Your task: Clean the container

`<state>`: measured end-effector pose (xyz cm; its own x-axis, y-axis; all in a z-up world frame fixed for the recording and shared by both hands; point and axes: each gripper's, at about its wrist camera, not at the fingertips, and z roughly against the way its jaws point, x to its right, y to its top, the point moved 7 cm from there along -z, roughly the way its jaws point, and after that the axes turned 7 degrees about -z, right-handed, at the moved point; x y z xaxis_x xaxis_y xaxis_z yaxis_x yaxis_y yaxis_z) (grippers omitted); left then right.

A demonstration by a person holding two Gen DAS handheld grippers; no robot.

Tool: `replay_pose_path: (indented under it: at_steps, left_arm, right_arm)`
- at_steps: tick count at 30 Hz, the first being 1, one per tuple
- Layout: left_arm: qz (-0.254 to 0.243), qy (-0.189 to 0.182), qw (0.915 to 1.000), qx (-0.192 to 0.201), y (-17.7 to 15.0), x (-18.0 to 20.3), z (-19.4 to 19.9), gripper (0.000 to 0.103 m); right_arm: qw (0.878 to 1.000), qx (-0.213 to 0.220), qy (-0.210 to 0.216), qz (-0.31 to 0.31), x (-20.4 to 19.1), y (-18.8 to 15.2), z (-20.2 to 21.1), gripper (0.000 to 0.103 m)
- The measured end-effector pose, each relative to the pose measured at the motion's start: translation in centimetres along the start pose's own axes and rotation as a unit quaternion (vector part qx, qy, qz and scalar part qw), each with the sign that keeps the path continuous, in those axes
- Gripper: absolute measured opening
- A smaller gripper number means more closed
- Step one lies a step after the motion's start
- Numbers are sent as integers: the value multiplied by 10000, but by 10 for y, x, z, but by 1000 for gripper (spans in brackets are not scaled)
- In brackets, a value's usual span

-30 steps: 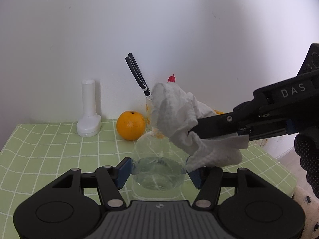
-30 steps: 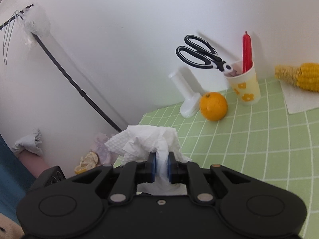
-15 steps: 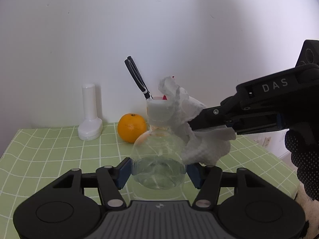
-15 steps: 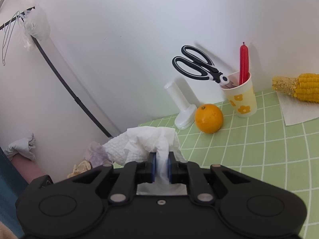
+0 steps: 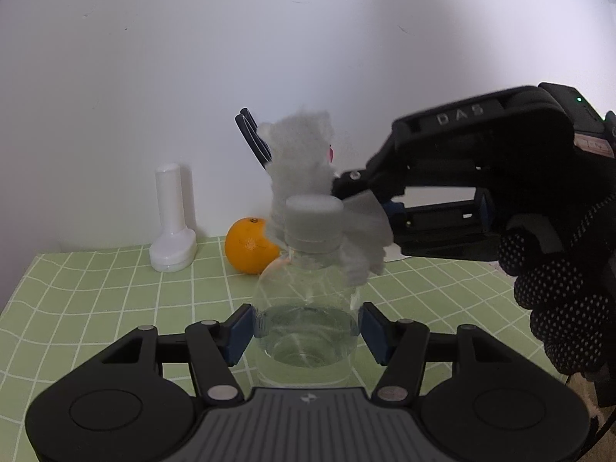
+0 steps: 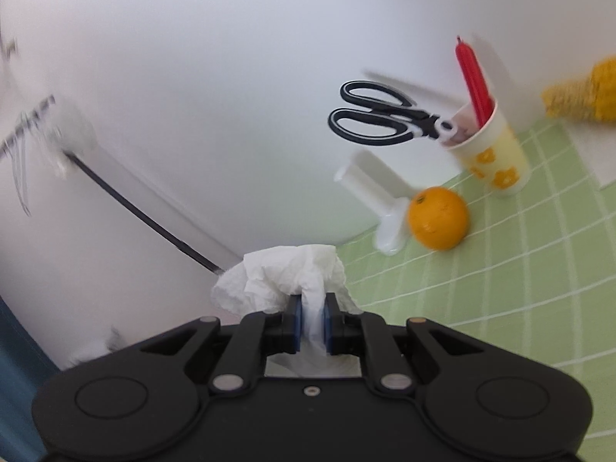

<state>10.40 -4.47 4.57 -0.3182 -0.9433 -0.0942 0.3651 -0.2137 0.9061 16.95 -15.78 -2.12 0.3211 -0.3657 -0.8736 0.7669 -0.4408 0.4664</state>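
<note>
1. Green grid-patterned surface (image 5: 96, 300); small round orange (image 5: 249, 244) at 12 o'clock behind the bottle, leave it.
2. Left gripper (image 5: 306, 331): fingers (image 5: 241, 333) clamped on the lower body of the clear plastic bottle with white cap (image 5: 306, 308), upright at centre.
3. Right gripper (image 6: 311, 323): fingers pinched tight on the crumpled white paper towel (image 6: 285, 277).
4. Towel sits against cap and neck, 1 o'clock side. Judgement: press light, wipe around neck downward, keep left grip firm so the bottle won't tip.

paper towel (image 5: 304, 161): motion-blurred | scissors (image 5: 252, 140): mostly hidden behind it | corn cob (image 6: 581, 96): blurred, cut by edge
</note>
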Motion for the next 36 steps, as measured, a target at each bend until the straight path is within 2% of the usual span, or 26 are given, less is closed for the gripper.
replay_pose_path:
  at_steps: [6,9,12,15,21,27,31,36]
  left_arm:
    - [16,4,10000,-9,-3,-2,5,61]
    - [66,19,10000,-33,-5,-8,1,61]
    - [218,26,9997,-87,-7,-14,1,61]
    - [244,17,9997,-36,-7,-20,5,62]
    - [450,53,9976,525,13,-36,22,62]
    - [339,136,9979,543,16,-40,15,60]
    - [546,-6,9972,518,9,-47,10,47]
    - [719,94,9962,478,1,-64,9,31]
  right_arm:
    - [9956,185,677,-616,-3,4,7,12]
    - [9872,302,1187,-1023,-3,8,15,12]
    - [9802,519,1376,-1324,3,12,25,12]
    - [9807,693,1154,-1416,16,14,37,12]
    - [9885,880,357,-1178,36,5,61,12]
    - [9881,889,121,-1251,46,-5,72,12]
    - [9902,857,-13,-1106,43,-6,76,12]
    - [9894,823,38,-1194,44,-6,76,12]
